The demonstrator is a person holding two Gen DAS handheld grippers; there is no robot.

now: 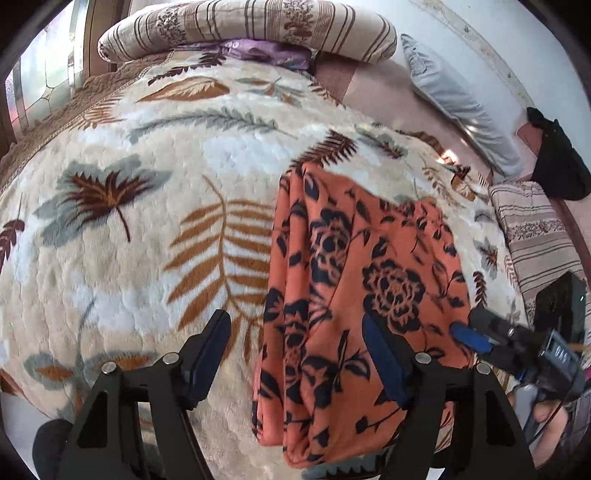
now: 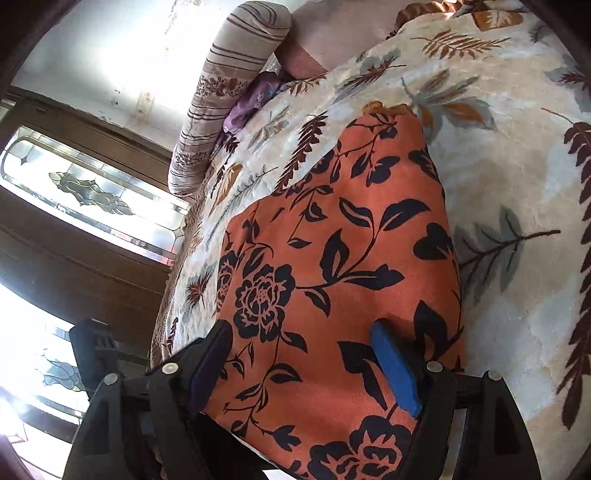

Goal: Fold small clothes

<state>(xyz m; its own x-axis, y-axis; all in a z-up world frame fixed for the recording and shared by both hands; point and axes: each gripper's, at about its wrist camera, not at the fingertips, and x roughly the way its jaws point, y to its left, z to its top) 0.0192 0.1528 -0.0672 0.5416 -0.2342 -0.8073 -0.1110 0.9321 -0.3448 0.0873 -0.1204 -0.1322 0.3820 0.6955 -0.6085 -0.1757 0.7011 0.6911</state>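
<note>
The orange floral garment lies folded lengthwise on the leaf-print blanket covering the bed. Both the left gripper and right gripper hover with jaws apart, seemingly clamping nothing. A grab catching only the top layer could pull the fold open.

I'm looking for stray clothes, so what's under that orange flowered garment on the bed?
The orange flowered garment lies on the leaf-print blanket, which shows all around it. Whatever sits directly beneath is covered.

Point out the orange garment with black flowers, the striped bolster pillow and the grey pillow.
Orange floral garment [image 1: 351, 295], left wrist view, middle of cloth.
Striped bolster pillow [image 1: 251, 26], left wrist view, middle of roll.
Grey pillow [image 1: 454, 99], left wrist view, middle.
</note>
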